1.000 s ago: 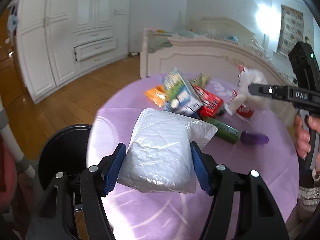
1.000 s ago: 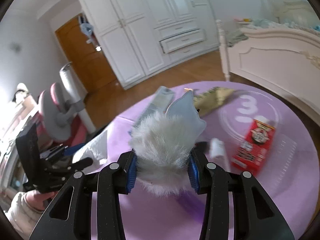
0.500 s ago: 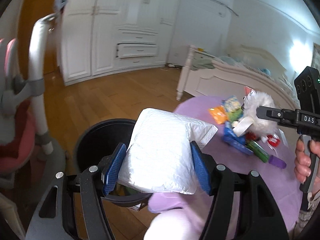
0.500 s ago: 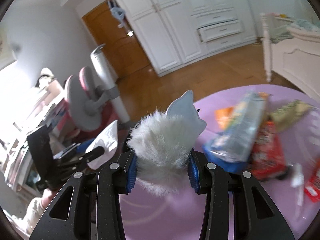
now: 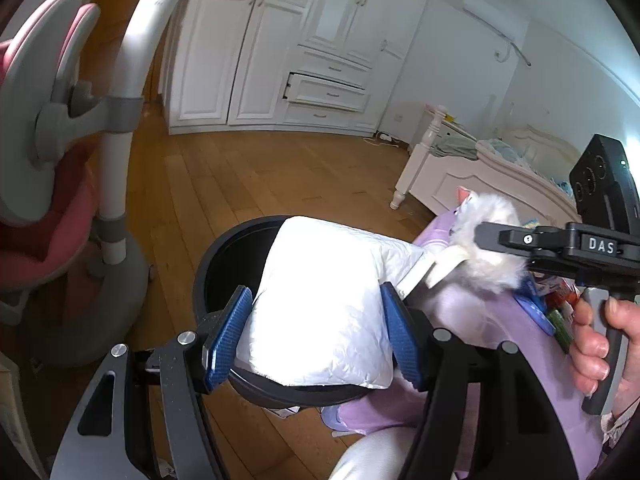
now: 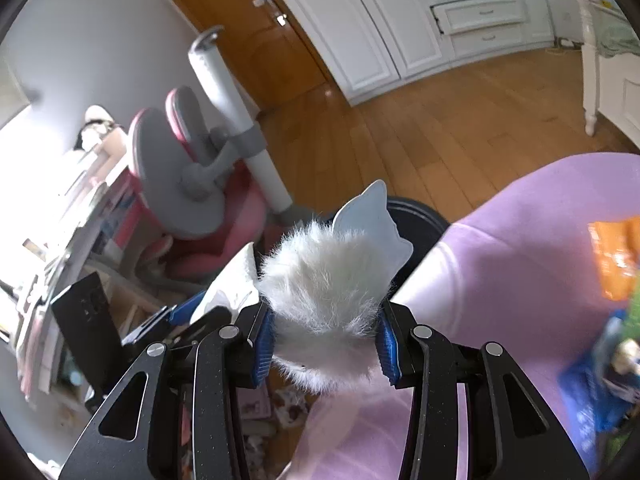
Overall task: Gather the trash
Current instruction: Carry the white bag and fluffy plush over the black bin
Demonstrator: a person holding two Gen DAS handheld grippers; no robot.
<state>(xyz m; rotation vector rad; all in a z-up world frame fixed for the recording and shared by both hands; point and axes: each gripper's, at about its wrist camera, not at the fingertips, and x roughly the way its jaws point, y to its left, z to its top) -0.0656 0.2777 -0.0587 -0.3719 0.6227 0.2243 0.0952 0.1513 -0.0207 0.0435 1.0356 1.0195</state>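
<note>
Clamping one white padded packet (image 5: 324, 312) between its blue pads, the left gripper (image 5: 316, 332) holds it above the open mouth of one black bin (image 5: 224, 256) that stands on the wooden floor (image 5: 248, 176) beside the table's edge. The right gripper (image 6: 326, 344) is likewise closed on one thing, a white furry item (image 6: 324, 284) with a pale card tag (image 6: 372, 224) rising behind it; in the left wrist view this gripper reaches in from the right, held by a hand (image 5: 600, 344), its fluffy load just beside the packet's upper corner. One round table under a purple cloth (image 6: 520, 256) fills the lower right, with an orange wrapper (image 6: 616, 256) and a blue packet (image 6: 592, 392) lying on it, both blurred. One pink and grey chair (image 5: 52, 160) stands to the left of the bin. The packet hides much of the bin's opening from the left camera. White wardrobes (image 5: 288, 52) with one drawer (image 5: 326, 92) ajar line the far wall, and one white bed (image 5: 472, 172) stands to the right.
</note>
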